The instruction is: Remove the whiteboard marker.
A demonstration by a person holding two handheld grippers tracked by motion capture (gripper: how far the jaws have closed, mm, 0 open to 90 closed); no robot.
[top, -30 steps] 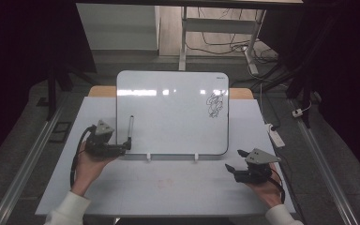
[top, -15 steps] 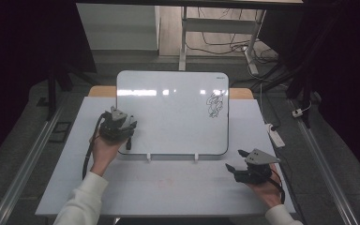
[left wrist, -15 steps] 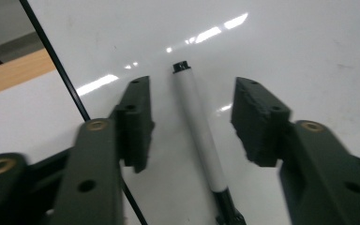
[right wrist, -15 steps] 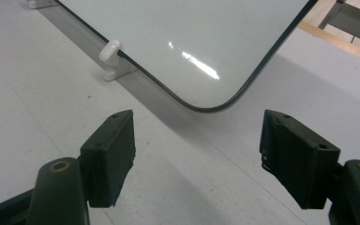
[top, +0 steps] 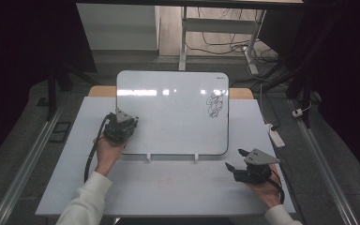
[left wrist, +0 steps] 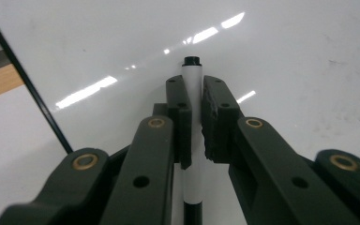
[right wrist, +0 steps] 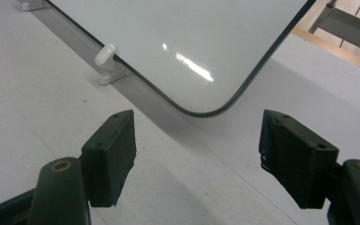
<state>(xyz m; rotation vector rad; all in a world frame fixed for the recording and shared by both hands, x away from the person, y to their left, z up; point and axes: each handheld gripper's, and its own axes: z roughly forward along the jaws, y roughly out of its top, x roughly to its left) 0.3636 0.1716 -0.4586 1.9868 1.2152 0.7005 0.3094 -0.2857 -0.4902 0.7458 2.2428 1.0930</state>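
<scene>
Black jaws of the left gripper (left wrist: 194, 112) have just been closing and are now squeezing the white marker (left wrist: 193, 84) over the whiteboard (top: 168, 117), where before they were open; the right gripper (right wrist: 197, 154) is staying open.

The person is wearing white long sleeves, the left sleeve (top: 85, 199) showing most of its length, the right sleeve (top: 281, 216) just its cuff. Each hand is carrying a black tool. The left tool (top: 120, 127) is trailing a black cable (top: 90, 159) in a loop, and a grey three-cornered plate (top: 261, 157) is sitting on top of the right tool (top: 234, 161). Up close, the jaws are showing matte black links with brass-coloured rivets (left wrist: 85, 161), small round holes and blocky black pads (right wrist: 114, 149).
</scene>
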